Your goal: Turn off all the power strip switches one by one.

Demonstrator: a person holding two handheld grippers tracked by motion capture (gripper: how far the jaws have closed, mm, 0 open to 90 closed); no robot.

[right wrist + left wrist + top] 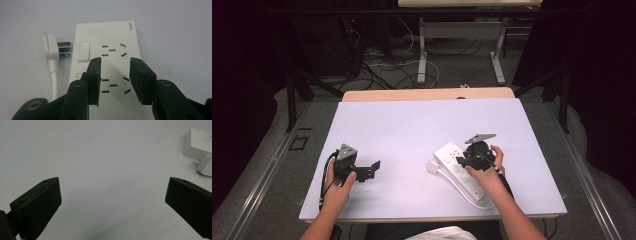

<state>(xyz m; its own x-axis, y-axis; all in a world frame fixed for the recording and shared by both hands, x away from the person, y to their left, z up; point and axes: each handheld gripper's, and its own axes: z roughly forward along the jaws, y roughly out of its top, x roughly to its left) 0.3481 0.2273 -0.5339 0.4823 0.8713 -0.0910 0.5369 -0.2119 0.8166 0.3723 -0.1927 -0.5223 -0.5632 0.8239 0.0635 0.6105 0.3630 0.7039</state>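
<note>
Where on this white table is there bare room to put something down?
The far half of the table, beyond both grippers, is bare, and so is the middle strip between the left gripper and the power strip. It is crowded at the near right: power strip, plug, right gripper.

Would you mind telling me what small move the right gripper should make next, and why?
Probably swing toward the plug: the right gripper hangs over the power strip with jaws apart and nothing between them, while the plug lies loose on the table beside the strip, prongs facing it.
</note>
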